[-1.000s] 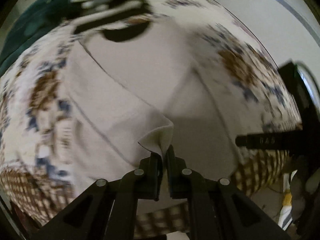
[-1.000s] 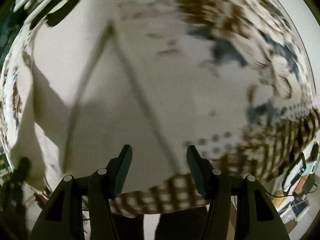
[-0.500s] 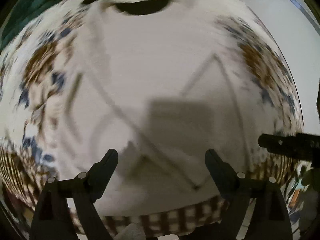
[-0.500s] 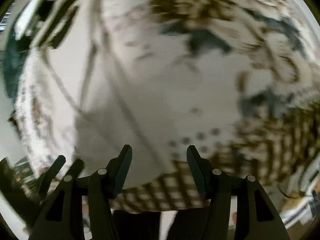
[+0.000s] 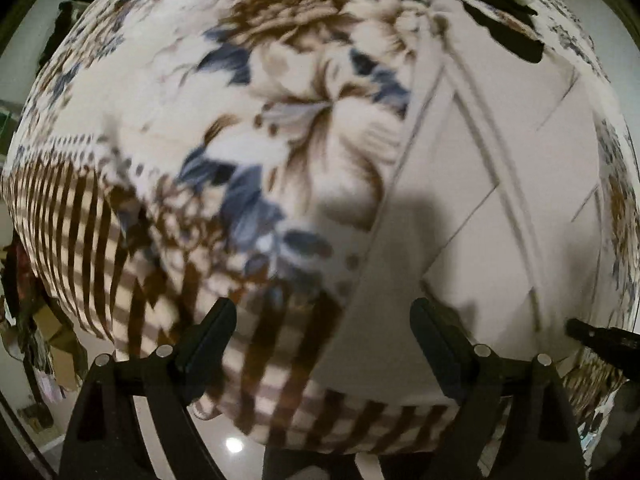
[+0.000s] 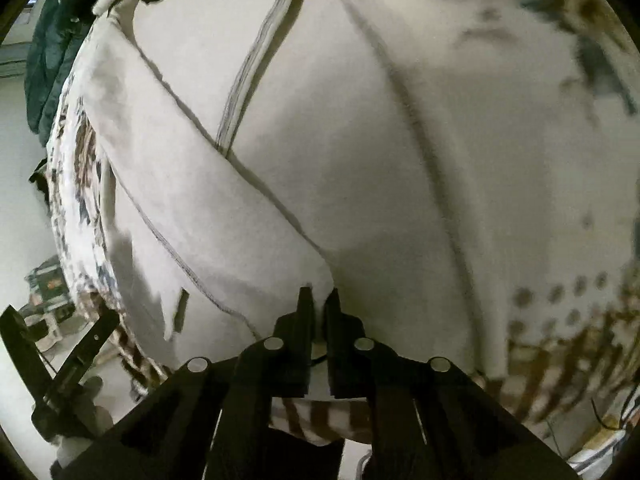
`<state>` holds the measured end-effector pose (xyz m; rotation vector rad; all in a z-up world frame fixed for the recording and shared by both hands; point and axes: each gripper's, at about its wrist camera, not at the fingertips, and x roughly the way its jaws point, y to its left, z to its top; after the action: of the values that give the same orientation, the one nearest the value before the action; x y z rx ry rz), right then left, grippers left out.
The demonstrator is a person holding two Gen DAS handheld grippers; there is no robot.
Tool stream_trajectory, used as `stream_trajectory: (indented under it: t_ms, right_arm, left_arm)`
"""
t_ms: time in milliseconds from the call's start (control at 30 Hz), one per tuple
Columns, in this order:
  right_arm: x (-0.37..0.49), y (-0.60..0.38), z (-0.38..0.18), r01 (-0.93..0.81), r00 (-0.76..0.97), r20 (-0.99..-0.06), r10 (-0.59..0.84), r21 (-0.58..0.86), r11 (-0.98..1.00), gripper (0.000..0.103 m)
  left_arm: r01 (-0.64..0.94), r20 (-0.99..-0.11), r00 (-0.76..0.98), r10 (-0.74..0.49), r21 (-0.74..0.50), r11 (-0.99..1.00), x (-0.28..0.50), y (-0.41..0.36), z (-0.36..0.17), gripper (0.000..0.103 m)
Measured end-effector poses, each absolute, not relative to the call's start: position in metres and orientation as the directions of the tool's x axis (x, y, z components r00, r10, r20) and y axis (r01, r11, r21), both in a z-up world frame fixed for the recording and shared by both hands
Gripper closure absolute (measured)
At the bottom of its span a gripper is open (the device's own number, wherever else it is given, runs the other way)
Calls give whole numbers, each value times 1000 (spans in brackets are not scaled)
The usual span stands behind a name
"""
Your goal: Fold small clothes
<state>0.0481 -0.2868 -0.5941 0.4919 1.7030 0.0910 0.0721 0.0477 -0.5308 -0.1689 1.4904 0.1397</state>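
Right gripper pinches a garment corner; left gripper is free.

Left view: left gripper [image 5: 322,334] gapes wide, empty, over the blanket [image 5: 280,128]; the garment [image 5: 500,208] lies to its right, with bare blanket to the left.
Right view: right gripper [image 6: 318,300] is closed on the garment's [image 6: 340,140] near corner; lift it low and carry it over evenly, clear of the table edge below.

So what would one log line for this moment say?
left gripper: open, empty | right gripper: shut on white garment corner | surface: floral blanket
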Motion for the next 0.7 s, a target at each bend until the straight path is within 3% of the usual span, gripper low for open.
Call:
stream_trajectory:
  t_ms: [100, 167, 300, 400, 467, 533, 700]
  right_arm:
    - [44, -306, -590, 232, -131, -941, 311, 276, 933, 98]
    - [42, -314, -591, 235, -156, -921, 356, 315, 919, 96]
    - [32, -346, -580, 342, -118, -915, 386, 327, 881, 53]
    - [12, -398, -579, 459, -97, -914, 393, 309, 833, 50]
    - [2, -422, -589, 500, -115, -902, 416, 310, 809, 49]
    - [-7, -437, -598, 518, -134, -879, 458, 332, 788, 49]
    - [-14, -434, -615, 553, -126, -834, 537, 391, 736, 50]
  left_arm:
    - [-184, -998, 35, -55, -60, 981, 59, 54, -541, 16]
    - [-176, -997, 15, -75, -77, 981, 55, 50, -549, 16]
    - [-155, -992, -13, -123, -120, 981, 41, 42, -564, 16]
    - [-136, -986, -9, -164, -161, 977, 33, 38, -568, 35]
    - [-130, -981, -12, -192, -189, 973, 29, 27, -571, 74]
    - [-127, -979, -9, -204, -202, 971, 20, 22, -570, 98]
    - [-171, -971, 6, -240, -238, 956, 17, 20, -559, 100]
